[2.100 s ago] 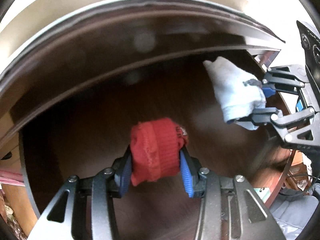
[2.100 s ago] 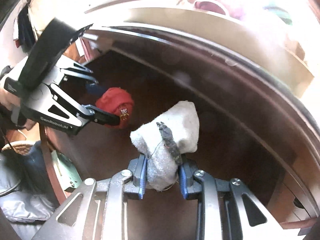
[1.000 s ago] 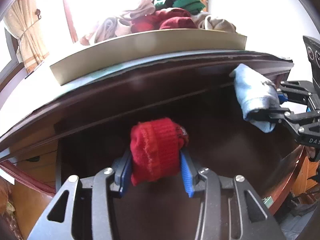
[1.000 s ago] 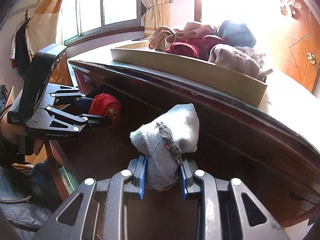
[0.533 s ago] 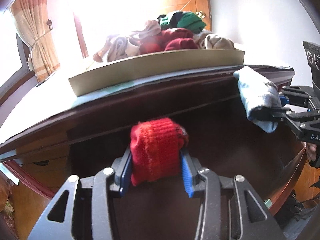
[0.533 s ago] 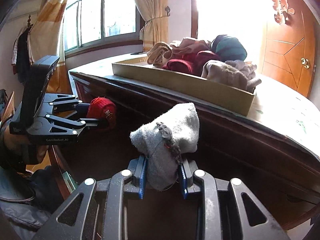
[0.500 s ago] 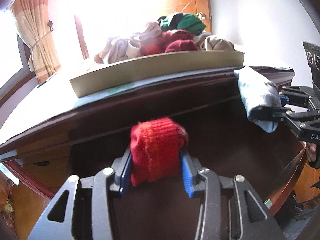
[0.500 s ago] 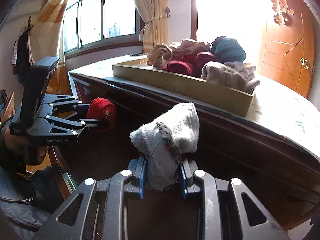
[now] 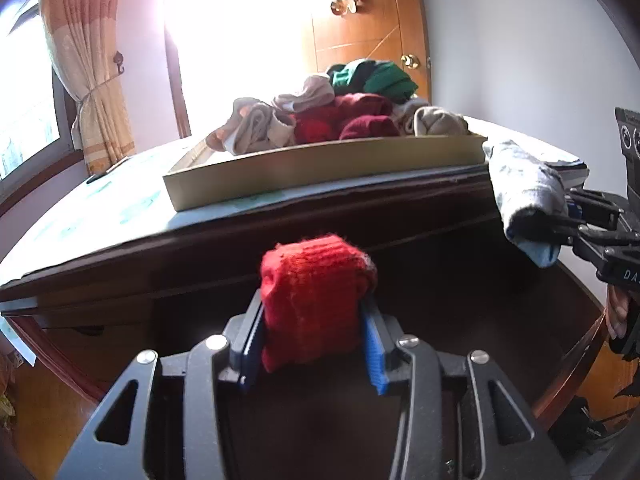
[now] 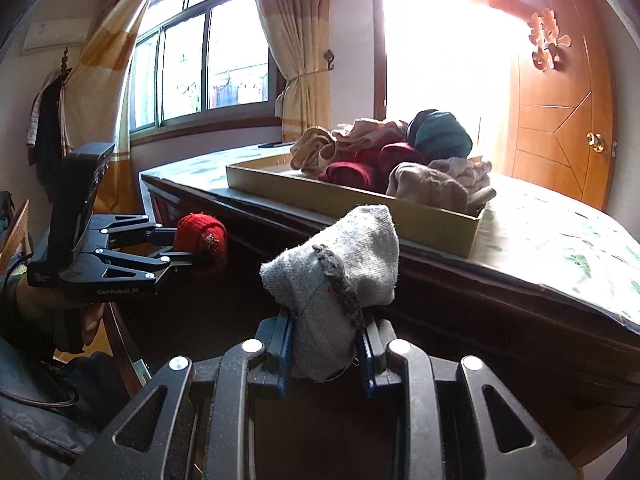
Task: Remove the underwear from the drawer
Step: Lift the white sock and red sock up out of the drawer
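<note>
The left gripper [image 9: 312, 344] pinches a red knit bundle [image 9: 314, 300] between its blue pads, and the right gripper [image 10: 324, 360] pinches a grey bundle [image 10: 336, 280] the same way. Both pieces of underwear hang above the dark open drawer [image 9: 460, 300], clear of its floor. The cardboard tray [image 9: 320, 168] heaped with other clothes sits on the counter [image 10: 560, 248], ahead of and above both grippers. Its long side runs across the left view. In the right view the tray's near corner lies just beyond the grey bundle, so the right hand looks nearer. A drop there likely calls for lifting over the counter edge.
</note>
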